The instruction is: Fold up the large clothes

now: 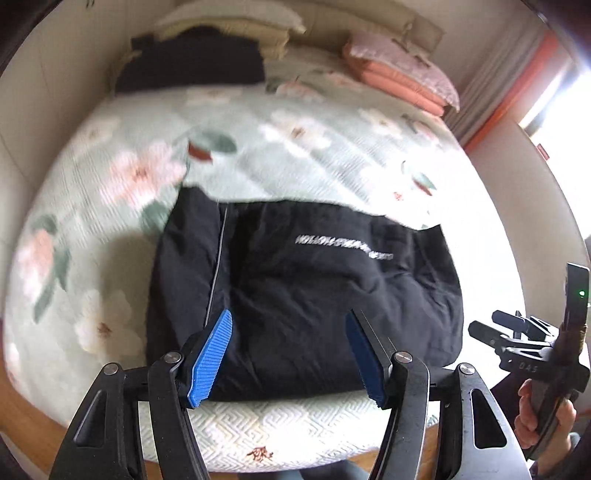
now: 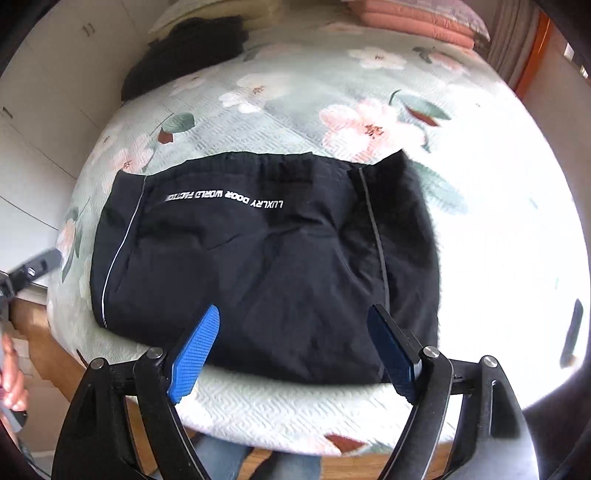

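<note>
1. Floral bedding sets the scene: a pale green quilted bedspread with pink and white blossoms covers the bed, and on its near part lies the black garment, folded into a broad, rounded rectangle.
2. Its cloth is matte and softly creased, with thin pale piping down both sides and a line of white lettering across the upper part; a fuzzy dark edge shows at its right side in the right wrist view.
3. Seen from the left wrist, the same black garment lies close to the bed's near edge.
4. At the head of the bed sit stacked cushions in pink and cream, with another dark heap of cloth beside them. Pale cupboard doors line one side.
5. Left gripper: blue ribbed pads spread apart, empty, held above the garment's near edge.
6. Right gripper: jaws wide apart, empty, likewise over the near edge, not touching the cloth.
7. A hand grips the right tool's handle.
</note>
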The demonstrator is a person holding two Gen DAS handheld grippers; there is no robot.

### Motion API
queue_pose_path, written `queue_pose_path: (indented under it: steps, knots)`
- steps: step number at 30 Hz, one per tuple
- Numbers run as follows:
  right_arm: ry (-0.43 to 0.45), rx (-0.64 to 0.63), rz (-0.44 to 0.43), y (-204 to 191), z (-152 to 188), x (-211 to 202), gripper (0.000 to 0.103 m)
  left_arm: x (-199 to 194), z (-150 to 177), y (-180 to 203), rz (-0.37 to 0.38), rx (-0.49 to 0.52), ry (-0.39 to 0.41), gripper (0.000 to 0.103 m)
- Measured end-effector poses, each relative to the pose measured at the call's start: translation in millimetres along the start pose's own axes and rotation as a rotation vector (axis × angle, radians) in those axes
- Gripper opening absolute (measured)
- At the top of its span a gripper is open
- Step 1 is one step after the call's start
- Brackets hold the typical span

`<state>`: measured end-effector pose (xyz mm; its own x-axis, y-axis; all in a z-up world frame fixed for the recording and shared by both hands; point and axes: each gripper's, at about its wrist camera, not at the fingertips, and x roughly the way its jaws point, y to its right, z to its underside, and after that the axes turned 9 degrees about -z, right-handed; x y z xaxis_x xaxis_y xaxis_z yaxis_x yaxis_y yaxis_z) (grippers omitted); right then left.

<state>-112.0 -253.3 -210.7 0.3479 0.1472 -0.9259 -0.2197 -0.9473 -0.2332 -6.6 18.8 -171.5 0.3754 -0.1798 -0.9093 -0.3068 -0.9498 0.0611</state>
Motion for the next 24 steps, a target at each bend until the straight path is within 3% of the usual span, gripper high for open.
queue_pose_path:
  steps: [4, 6, 8, 12, 18, 24]
  knots:
    - [0.059, 0.019, 0.090, -24, 13, -50, 0.087, -79, -2, 31, -0.059, 0.013, 0.107, 0.066]
    - [0.080, 0.031, 0.122, -33, 18, -69, 0.087, -106, -2, 40, -0.077, -0.014, 0.106, 0.066]
    - [0.103, 0.057, 0.091, -39, 24, -95, 0.087, -130, 3, 49, -0.077, -0.042, 0.108, 0.066]
    - [0.141, 0.053, 0.090, -52, 21, -138, 0.088, -161, 12, 60, -0.117, -0.055, 0.109, 0.066]
    - [0.257, -0.035, 0.160, -74, 9, -186, 0.091, -206, 8, 64, -0.232, -0.046, 0.205, 0.066]
    - [0.293, -0.032, 0.140, -88, -1, -205, 0.092, -232, -1, 72, -0.196, -0.043, 0.263, 0.067]
